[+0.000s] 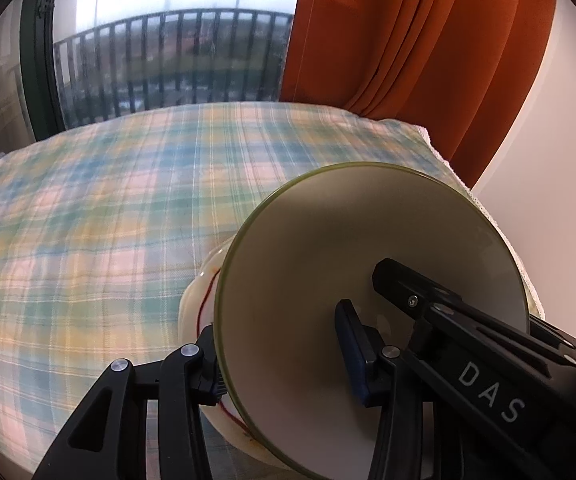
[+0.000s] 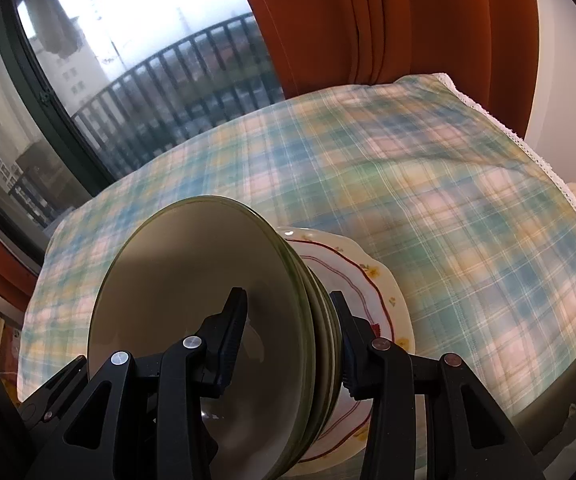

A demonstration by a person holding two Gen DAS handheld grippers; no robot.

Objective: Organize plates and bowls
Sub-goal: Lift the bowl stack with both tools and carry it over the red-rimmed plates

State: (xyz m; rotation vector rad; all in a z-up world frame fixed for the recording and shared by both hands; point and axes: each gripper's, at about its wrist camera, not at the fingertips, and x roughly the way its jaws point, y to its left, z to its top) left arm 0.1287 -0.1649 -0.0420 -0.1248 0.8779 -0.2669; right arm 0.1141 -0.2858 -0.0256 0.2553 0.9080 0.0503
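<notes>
left gripper (image 1: 284, 364): jaws pinch bowl stack (image 1: 367, 280) rim | right gripper (image 2: 291, 344): jaws pinch same stack, plate (image 2: 371, 280) at 3 o'clock

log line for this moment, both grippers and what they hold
left gripper: shut on bowl stack | right gripper: shut on bowl stack | bowl stack: tilted, with floral plate | below: plaid tablecloth

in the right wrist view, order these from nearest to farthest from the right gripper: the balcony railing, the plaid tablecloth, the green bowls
1. green bowls, clamped in the right gripper, together with a floral plate.
2. plaid tablecloth, spread beyond the stack, middle and right.
3. balcony railing, outside the window, upper left.
</notes>
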